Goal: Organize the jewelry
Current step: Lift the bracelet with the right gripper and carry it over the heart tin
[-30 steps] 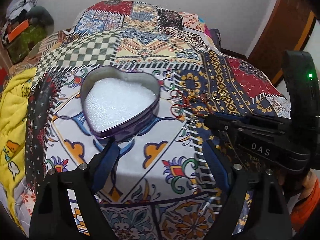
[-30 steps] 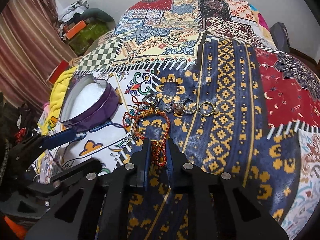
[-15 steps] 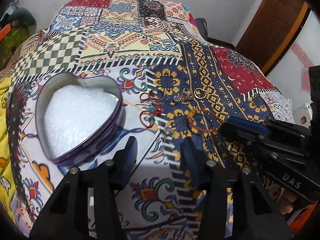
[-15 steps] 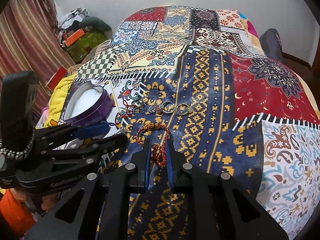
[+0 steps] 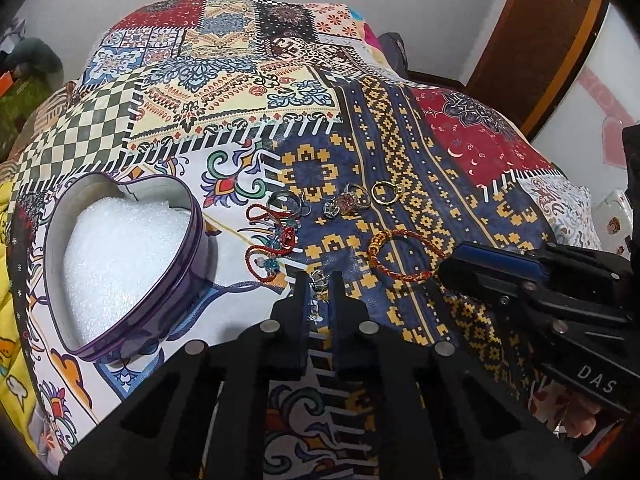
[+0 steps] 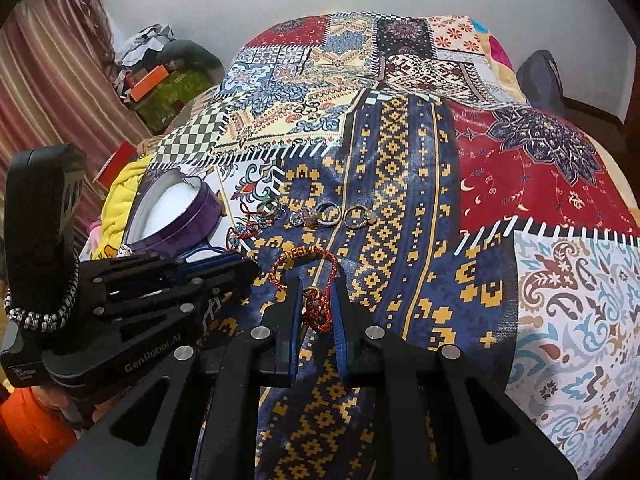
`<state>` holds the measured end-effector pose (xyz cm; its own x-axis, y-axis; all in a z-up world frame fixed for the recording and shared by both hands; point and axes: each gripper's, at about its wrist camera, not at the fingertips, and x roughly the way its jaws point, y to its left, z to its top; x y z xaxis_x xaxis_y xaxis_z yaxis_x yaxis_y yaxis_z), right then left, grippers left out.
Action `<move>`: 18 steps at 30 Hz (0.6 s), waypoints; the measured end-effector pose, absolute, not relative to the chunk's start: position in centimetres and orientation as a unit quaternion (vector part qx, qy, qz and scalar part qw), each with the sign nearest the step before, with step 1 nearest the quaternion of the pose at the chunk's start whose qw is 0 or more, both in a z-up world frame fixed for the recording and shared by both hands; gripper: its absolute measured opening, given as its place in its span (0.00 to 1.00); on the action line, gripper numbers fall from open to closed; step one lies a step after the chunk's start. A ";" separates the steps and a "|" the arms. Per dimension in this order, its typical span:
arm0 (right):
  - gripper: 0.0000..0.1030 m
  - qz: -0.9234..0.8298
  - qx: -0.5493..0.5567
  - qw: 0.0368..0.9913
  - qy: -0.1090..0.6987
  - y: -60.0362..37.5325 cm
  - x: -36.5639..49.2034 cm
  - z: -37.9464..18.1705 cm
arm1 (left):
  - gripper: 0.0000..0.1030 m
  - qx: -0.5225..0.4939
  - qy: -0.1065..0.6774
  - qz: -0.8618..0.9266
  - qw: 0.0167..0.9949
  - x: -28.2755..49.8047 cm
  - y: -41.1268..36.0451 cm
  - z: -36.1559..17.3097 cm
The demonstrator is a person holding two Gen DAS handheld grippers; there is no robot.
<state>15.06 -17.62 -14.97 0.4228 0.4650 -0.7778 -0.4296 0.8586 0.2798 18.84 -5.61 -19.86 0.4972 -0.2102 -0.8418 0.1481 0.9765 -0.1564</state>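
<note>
Two handheld grippers work over a patchwork bedspread (image 5: 472, 148) where jewelry waits to be sorted into a heart-shaped tin (image 5: 188, 280). The right gripper (image 6: 316, 304) has its fingers pressed nearly together on the knotted tail of a red-and-gold braided bracelet (image 6: 316, 254), whose loop lies on the navy-and-yellow panel just ahead of the tips; holding the tail rather than the loop lets the band hang free when raised. The left gripper (image 5: 319, 282) sits low beside it, fingers drawn close around a small silver charm (image 5: 318, 278) at the edge of that panel; whether the pads actually bite on it cannot be told from either view. The tin stands open to the left, its white foam lining (image 5: 120, 256) bare, placed within easy reach of both tools as the likely destination. Between tin and bracelet lies a tangle of red cord (image 5: 268, 248) with teal beads, and beyond it a row of rings (image 5: 348, 202), a gold one (image 5: 386, 192) at the far right, all on the cloth and apart from the grippers. Nothing appears to be in the tin yet, so the sorting looks to be at its start, with the bracelet probably first to go in.
</note>
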 end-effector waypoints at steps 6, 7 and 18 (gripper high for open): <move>0.12 0.267 0.013 0.852 0.450 -17.3 14.3 -13.5 | 0.07 -0.031 0.482 -0.106 0.869 17.9 -6.0 -19.1; 0.12 0.268 0.011 0.854 0.446 -17.2 14.2 -13.2 | 0.07 -0.031 0.480 -0.106 0.870 17.7 -6.0 -18.9; 0.12 0.286 0.000 0.867 0.408 -14.5 13.0 -9.7 | 0.07 -0.039 0.433 -0.097 0.895 15.4 -3.8 -14.5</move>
